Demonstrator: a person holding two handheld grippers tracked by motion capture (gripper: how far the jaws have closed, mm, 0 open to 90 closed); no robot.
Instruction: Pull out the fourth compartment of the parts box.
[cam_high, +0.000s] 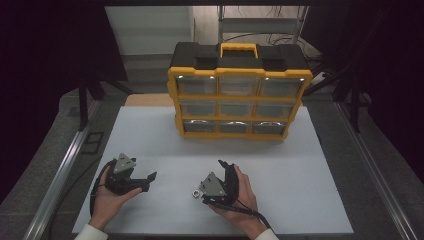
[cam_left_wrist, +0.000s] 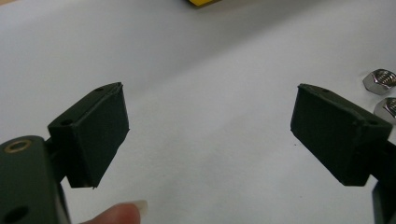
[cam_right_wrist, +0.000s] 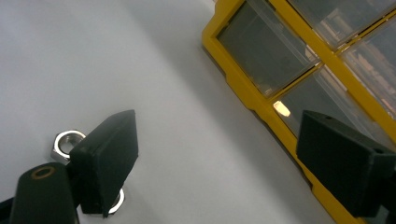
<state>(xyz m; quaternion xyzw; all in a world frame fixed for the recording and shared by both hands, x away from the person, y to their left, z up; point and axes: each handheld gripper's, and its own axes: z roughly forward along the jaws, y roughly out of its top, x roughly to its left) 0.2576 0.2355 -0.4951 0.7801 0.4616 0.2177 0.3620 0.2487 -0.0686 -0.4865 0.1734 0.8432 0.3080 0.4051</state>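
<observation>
Right tongs (cam_high: 212, 187) agape beside nuts (cam_high: 195, 192); organizer (cam_high: 239, 95) drawers closed.

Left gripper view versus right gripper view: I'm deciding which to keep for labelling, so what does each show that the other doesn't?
The left gripper view alone shows a fingertip at its bottom edge, and both hex nuts unobstructed, side by side. The right gripper view alone shows the clear drawers of the yellow organizer close up. Both share the white table, the two nuts, some yellow of the organizer, and a pair of black jaws standing wide apart with nothing between them.
</observation>
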